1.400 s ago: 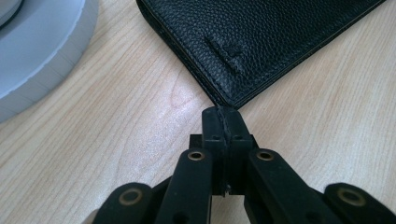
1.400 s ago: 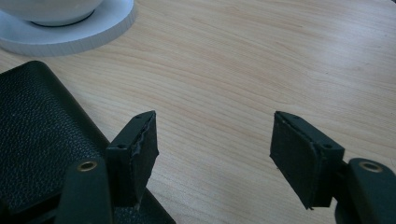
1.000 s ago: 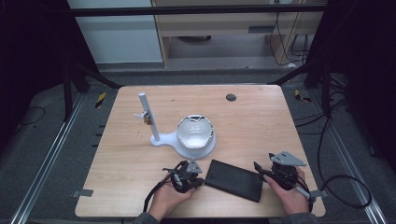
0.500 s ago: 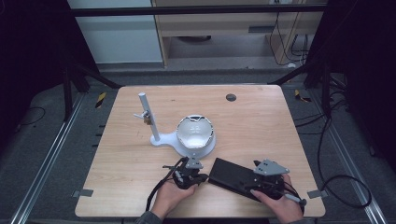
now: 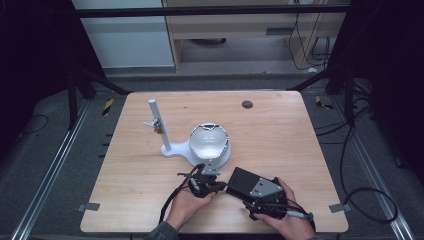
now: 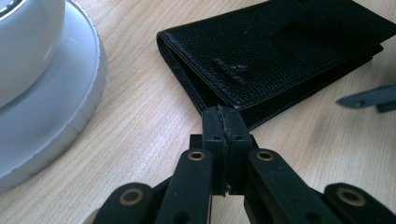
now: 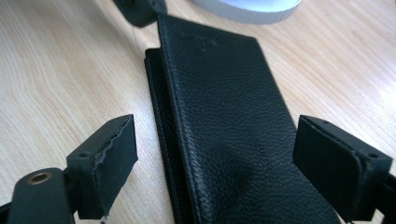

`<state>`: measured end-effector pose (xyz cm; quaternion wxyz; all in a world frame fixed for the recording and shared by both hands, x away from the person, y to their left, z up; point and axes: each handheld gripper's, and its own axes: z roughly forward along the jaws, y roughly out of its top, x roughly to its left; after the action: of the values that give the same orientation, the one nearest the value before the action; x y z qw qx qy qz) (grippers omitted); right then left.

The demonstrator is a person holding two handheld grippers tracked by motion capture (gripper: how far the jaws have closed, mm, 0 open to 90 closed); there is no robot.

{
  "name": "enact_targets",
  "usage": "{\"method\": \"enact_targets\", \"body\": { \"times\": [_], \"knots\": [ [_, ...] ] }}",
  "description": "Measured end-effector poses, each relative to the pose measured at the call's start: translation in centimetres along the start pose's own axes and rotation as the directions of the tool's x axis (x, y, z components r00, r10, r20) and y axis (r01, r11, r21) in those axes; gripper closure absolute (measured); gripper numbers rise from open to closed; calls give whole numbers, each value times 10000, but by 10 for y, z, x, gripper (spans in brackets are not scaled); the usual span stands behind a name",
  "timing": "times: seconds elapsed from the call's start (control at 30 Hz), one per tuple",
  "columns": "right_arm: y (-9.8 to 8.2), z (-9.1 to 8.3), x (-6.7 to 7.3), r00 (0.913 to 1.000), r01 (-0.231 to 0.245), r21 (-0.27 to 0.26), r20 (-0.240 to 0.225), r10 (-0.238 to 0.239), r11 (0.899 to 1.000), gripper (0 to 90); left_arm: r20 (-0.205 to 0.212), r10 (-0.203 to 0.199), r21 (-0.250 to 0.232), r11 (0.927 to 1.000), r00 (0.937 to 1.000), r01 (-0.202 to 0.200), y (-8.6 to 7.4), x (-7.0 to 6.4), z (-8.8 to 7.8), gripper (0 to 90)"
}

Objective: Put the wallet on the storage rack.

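Observation:
A black leather wallet (image 5: 243, 180) (image 6: 280, 51) (image 7: 219, 84) lies flat near the table's front edge. My left gripper (image 5: 220, 186) (image 6: 226, 123) is shut with nothing between its pads, and its tip touches the wallet's left edge. My right gripper (image 5: 256, 194) (image 7: 219, 158) is over the wallet's right end. Its jaws have just been opening and now straddle the wallet on both long sides, with clear gaps between the pads (image 7: 114, 149) and the leather. The left gripper's tip (image 7: 140, 9) shows at the wallet's far end in the right gripper view.
A white stand (image 5: 172, 149) (image 6: 51, 93) with a domed bowl (image 5: 209, 141) and an upright post (image 5: 159, 125) sits just behind the wallet. A dark round hole (image 5: 247, 104) marks the table's back. Cables trail from both grippers off the front edge.
My right hand has slid left from beside the wallet to over its right end, and its jaws have spread. The left gripper and the wallet have stayed put.

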<state>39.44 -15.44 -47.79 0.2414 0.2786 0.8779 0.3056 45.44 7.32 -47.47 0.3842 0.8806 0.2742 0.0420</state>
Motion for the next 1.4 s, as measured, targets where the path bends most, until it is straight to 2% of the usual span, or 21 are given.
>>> {"method": "enact_targets", "body": {
  "times": [0.17, 0.2, 0.3, 0.33, 0.37, 0.4, 0.43, 0.53, 0.57, 0.6, 0.63, 0.67, 0.73, 0.77, 0.8, 0.83, 0.87, 0.93, 1.13, 1.27, 1.4],
  "knots": [
    [2, 4, 2, 9999, 87, 304, 117, -90, 9995, 160, 50, 75, -26, 10000, 10000, -75, 5, 0, -1, 895],
    [3, 5, 1, 9995, 212, 327, 211, -219, 9992, 189, 100, 4, -134, 9999, 9999, -2, 7, 0, 0, 895],
    [4, 5, 0, 9994, 190, 371, 282, -200, 9991, 233, 97, 60, -133, 9999, 9999, -58, 10, 0, 0, 895],
    [3, 5, -2, 9988, 250, 450, 403, -269, 9987, 281, 143, 57, -153, 9999, 9999, -55, 12, -1, 1, 895],
    [3, 5, -2, 9988, 250, 450, 403, -269, 9987, 281, 143, 57, -153, 9999, 9999, -55, 12, -1, 1, 895],
    [3, 4, -3, 9979, 285, 527, 562, -314, 9982, 330, 161, 103, -154, 9998, 9998, -100, 14, -1, 1, 895],
    [3, 4, -3, 9979, 285, 527, 562, -314, 9982, 330, 169, 137, -132, 9998, 9998, -134, 15, -2, 2, 895],
    [4, 5, -4, 9951, 429, 693, 856, -488, 9967, 429, 245, 172, -178, 9997, 9996, -168, 20, -4, 4, 895],
    [4, 5, -4, 9951, 429, 693, 856, -488, 9967, 429, 257, 158, -221, 9996, 9995, -152, 22, -5, 4, 895],
    [4, 5, -4, 9919, 625, 755, 1055, -703, 9952, 493, 238, 247, -162, 9996, 9994, -243, 24, -6, 6, 895],
    [4, 5, -4, 9919, 625, 755, 1055, -703, 9952, 493, 238, 247, -162, 9996, 9994, -243, 24, -6, 6, 894],
    [5, 3, -6, 9888, 763, 720, 1227, -848, 9945, 577, 186, 214, -193, 9996, 9996, -211, 24, -7, 7, 889],
    [6, 1, -7, 9859, 894, 577, 1367, -966, 9943, 643, 205, 132, -190, 9997, 9997, -128, 22, -6, 7, 858],
    [6, 1, -7, 9859, 894, 577, 1367, -966, 9943, 643, 205, 132, -190, 9997, 9997, -128, 22, -6, 7, 847],
    [8, -1, -8, 9817, 1079, 510, 1519, -1145, 9928, 708, 144, 164, -126, 9998, 9998, -162, 19, -5, 7, 843],
    [8, -1, -8, 9817, 1079, 510, 1519, -1145, 9928, 708, 144, 164, -126, 9998, 9998, -162, 19, -5, 7, 843],
    [11, -4, -10, 9765, 1246, 413, 1722, -1299, 9914, 764, 84, 128, -135, 9998, 9999, -126, 16, -3, 6, 842],
    [13, -6, -13, 9722, 1373, 344, 1869, -1413, 9899, 801, 7, 80, -121, 9999, 10000, -79, 13, -1, 5, 831],
    [16, -9, -22, 9727, 1362, 164, 1872, -1369, 9905, 836, -229, -108, -310, 9995, 9997, 101, 6, 1, 0, 718],
    [16, -11, -24, 9743, 1343, 72, 1815, -1334, 9909, 843, -441, -88, -407, 9991, 9990, 70, 4, 2, -5, 625],
    [17, -13, -29, 9746, 1324, -23, 1824, -1297, 9912, 847, -658, -26, -491, 9988, 9978, -6, 4, 1, -5, 488]
  ]
}}
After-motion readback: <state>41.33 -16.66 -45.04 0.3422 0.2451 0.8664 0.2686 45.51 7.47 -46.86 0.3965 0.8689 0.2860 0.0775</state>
